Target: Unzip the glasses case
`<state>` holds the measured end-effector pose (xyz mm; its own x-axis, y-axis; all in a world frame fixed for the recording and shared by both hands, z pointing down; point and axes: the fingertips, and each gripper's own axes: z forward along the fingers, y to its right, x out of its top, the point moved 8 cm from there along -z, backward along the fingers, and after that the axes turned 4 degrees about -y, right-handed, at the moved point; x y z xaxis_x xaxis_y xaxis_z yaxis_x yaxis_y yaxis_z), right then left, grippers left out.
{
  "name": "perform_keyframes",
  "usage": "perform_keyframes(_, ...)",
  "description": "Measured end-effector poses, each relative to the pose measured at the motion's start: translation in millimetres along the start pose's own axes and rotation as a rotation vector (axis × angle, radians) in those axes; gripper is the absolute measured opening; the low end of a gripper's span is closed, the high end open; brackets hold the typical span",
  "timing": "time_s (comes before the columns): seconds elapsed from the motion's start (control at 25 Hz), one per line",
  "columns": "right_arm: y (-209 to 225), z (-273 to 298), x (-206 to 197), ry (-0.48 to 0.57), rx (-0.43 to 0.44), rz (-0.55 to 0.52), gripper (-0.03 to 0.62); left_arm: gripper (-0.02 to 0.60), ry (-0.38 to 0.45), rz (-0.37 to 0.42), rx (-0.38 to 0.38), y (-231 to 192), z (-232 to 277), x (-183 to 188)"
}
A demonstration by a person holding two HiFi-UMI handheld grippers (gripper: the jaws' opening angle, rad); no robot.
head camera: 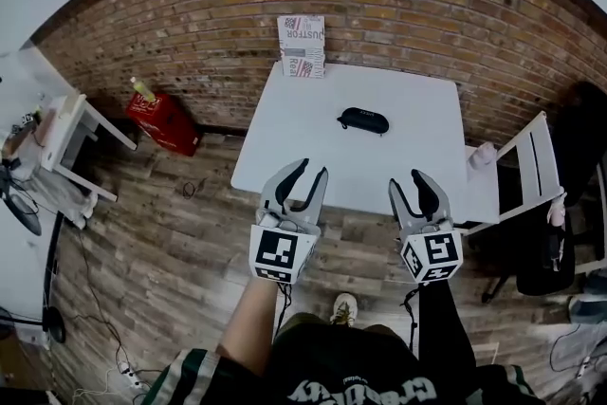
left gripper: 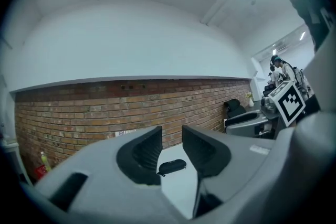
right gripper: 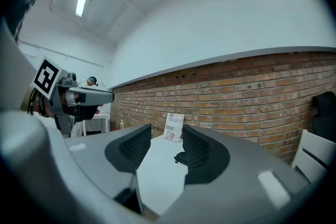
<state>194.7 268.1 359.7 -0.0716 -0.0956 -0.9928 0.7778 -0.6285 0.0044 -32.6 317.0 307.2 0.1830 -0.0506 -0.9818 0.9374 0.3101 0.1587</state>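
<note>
Left tongs (head camera: 313, 168), right tongs (head camera: 408, 178) level, parted, facing case (head camera: 363, 119)

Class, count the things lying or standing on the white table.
2. The black glasses case lies near the table's middle; the printed box stands at its far edge.

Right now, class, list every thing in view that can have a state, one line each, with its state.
glasses case: closed, lying flat on the table, untouched.
left gripper: open, nothing between its jaws, short of the case.
right gripper: open, nothing between its jaws, short of the case.
box: standing upright at the table's far edge.
</note>
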Motion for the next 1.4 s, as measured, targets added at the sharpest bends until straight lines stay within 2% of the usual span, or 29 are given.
perform_keyframes(0.24,19,34,-3,-0.016,-0.014,0.016,0.209,0.117,-0.024,0.014,-0.041,-15,40,-9)
perform_keyframes(0.44,40,73,-10,-0.038,-0.049,0.022,0.209,0.117,-0.038,0.020,-0.103,-35,94,-24)
perform_keyframes(0.64,71,122,-7,-0.068,-0.109,0.022,0.213,0.117,-0.048,0.030,-0.215,-57,170,-36)
perform_keyframes(0.92,99,193,-7,-0.129,-0.151,0.064,0.221,0.111,-0.105,0.053,-0.359,-95,260,-50)
perform_keyframes(1.12,106,224,-15,-0.182,-0.184,0.083,0.225,0.083,-0.159,0.053,-0.441,-108,301,-70)
perform_keyframes(1.4,118,243,-35,-0.225,-0.234,0.114,0.230,0.103,-0.196,0.086,-0.539,-109,337,-92)
